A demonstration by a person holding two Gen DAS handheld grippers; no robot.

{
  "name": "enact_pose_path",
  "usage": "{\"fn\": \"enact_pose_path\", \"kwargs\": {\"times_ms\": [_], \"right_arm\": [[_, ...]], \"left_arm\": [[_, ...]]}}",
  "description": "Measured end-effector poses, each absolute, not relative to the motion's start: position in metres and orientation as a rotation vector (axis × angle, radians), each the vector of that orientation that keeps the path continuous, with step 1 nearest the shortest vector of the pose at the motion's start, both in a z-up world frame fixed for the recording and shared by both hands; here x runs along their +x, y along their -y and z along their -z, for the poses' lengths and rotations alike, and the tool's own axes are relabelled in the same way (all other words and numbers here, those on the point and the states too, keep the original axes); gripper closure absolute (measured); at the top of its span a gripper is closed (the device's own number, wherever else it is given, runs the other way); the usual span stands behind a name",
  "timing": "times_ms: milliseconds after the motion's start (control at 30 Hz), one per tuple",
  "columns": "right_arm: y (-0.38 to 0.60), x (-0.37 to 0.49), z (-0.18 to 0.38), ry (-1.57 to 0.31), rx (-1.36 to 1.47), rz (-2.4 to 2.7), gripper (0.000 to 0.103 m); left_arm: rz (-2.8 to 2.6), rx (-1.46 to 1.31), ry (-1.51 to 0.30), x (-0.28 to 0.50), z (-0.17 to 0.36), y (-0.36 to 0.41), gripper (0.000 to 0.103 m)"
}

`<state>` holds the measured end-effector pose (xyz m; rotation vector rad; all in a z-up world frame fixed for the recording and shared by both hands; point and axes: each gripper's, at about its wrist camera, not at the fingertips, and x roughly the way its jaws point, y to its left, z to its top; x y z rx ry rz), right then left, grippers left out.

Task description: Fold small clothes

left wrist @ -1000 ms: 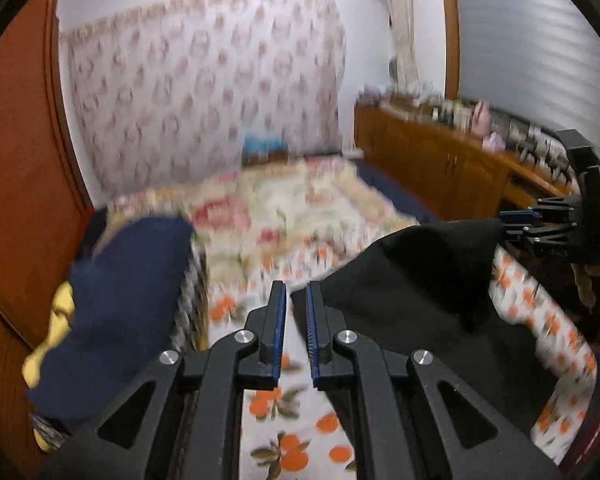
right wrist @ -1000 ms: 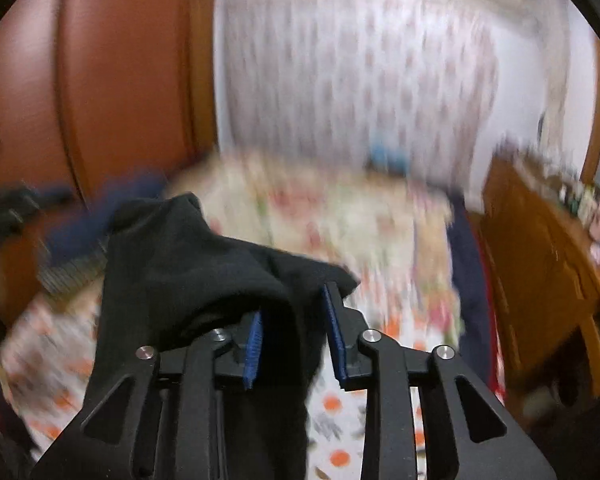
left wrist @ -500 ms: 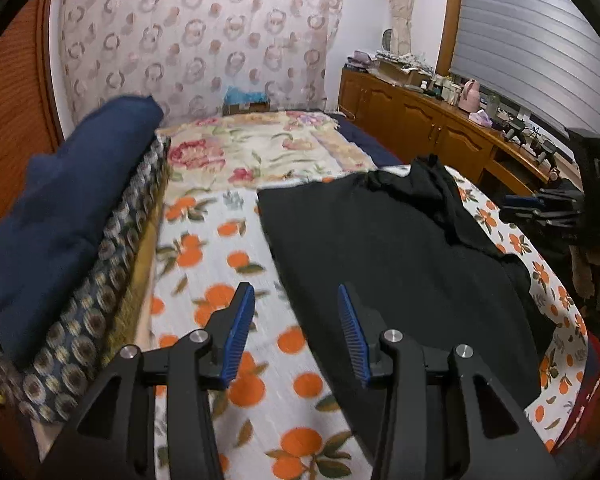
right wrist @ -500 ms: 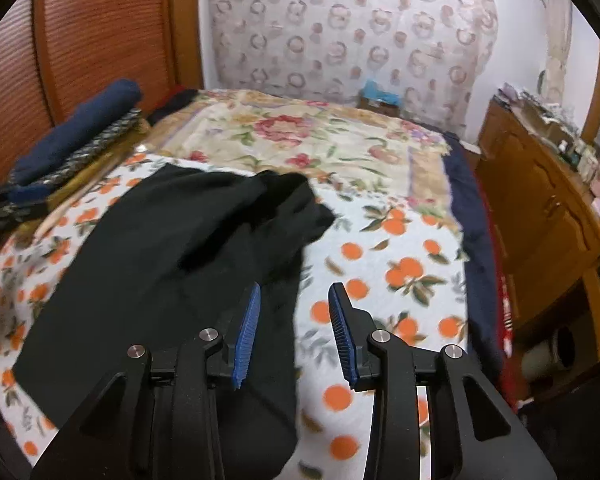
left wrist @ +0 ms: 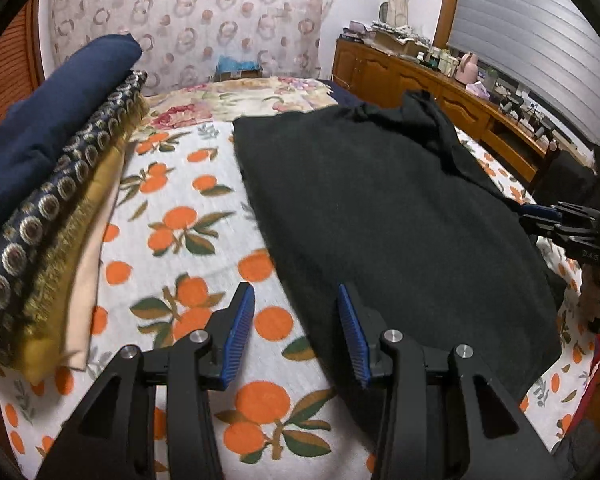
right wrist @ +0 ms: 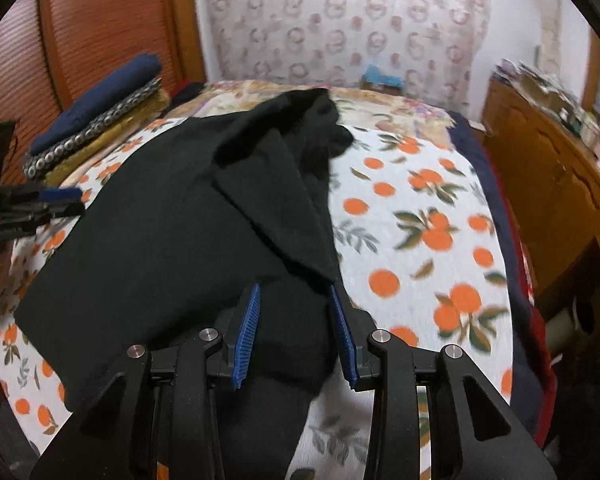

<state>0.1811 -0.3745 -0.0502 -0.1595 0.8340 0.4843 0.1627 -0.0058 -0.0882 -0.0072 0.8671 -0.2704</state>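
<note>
The black garment (left wrist: 380,208) lies spread flat on the bed, on the bedspread with the orange-fruit print (left wrist: 188,220). Its far right corner is bunched into a loose ridge, and in the right wrist view one strip of it is folded over on itself along the right edge.

The left tongs (left wrist: 296,332) stand partly apart and hold nothing. Their left pad is over bare bedspread, their right pad over the near left edge of the garment, and neither pad presses on the cloth.

The right tongs (right wrist: 296,328) are also partly apart, a little narrower than the left. Black cloth fills the gap between the blue pads and runs on below them. The tip of the folded strip ends right at the right pad; whether it touches the pad cannot be told. The pads are not clamped on the cloth.

A pile of folded clothes (left wrist: 56,184), navy on top, sits along the left edge of the bed, apart from the garment.
</note>
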Motion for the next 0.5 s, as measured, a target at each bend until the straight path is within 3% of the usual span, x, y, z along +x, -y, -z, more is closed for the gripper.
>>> {"fn": "enact_pose_path", "kwargs": {"times_ms": [233,500], "right_arm": [[0.394,0.147,0.049,-0.805,-0.024,-0.494,0.068],[0.393,0.125,0.050,-0.748,-0.068,-0.432,0.068]], "left_arm": [[0.256,-0.017,-0.867,0.151,0.093,0.007,0.061],[0.239,-0.042,-0.858,0.141,0.094,0.005,0.061]]}}
